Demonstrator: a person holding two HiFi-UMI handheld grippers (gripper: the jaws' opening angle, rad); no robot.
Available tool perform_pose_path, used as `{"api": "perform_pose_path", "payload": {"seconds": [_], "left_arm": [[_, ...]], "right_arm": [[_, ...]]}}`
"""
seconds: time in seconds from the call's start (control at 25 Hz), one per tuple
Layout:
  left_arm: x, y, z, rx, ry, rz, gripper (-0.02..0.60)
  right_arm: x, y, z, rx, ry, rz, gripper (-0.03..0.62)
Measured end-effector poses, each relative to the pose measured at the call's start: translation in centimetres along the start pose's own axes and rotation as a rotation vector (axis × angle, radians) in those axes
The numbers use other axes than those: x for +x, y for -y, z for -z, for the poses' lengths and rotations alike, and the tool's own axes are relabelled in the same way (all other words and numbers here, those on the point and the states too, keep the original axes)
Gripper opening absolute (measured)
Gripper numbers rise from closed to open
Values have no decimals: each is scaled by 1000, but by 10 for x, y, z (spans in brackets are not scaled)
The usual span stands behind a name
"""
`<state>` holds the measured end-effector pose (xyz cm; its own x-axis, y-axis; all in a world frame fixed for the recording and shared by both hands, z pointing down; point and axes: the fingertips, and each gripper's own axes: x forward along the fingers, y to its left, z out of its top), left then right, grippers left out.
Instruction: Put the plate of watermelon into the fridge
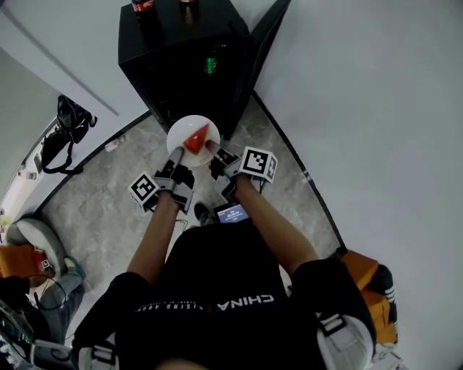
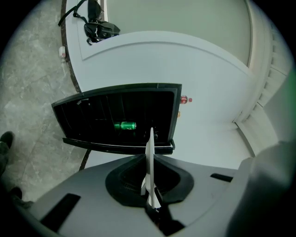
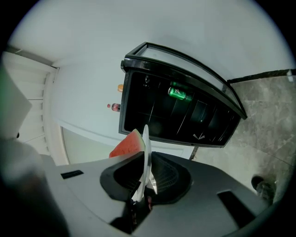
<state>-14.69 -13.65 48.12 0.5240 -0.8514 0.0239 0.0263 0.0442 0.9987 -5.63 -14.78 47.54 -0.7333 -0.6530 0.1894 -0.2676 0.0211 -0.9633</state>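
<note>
A white plate (image 1: 187, 130) with a red watermelon wedge (image 1: 196, 139) is held level in front of the open black fridge (image 1: 189, 58). My left gripper (image 1: 176, 155) is shut on the plate's near left rim, and my right gripper (image 1: 214, 151) is shut on its near right rim. In the left gripper view the plate (image 2: 150, 157) shows edge-on between the jaws. In the right gripper view the plate (image 3: 145, 155) is also edge-on, with the watermelon wedge (image 3: 127, 144) on its left side. The fridge (image 3: 185, 111) stands open ahead with dark shelves.
A green can (image 1: 210, 65) lies on a fridge shelf; it shows as the green can (image 2: 125, 125) and green can (image 3: 179, 93) in the gripper views. Bottles (image 1: 143, 7) stand on the fridge top. The fridge door (image 1: 269, 30) swings open to the right. A black bag (image 1: 69, 119) hangs at left.
</note>
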Motion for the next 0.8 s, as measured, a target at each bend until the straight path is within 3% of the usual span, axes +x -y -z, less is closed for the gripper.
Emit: {"api": "perform_pose_path", "payload": {"seconds": [0.36, 0.8], "left_arm": [[31, -16, -14, -16, 1, -16, 28], [98, -20, -20, 62, 97, -34, 28]], "right_arm": [[10, 15, -19, -8, 1, 28, 37], [32, 38, -83, -133, -98, 67, 37]]}}
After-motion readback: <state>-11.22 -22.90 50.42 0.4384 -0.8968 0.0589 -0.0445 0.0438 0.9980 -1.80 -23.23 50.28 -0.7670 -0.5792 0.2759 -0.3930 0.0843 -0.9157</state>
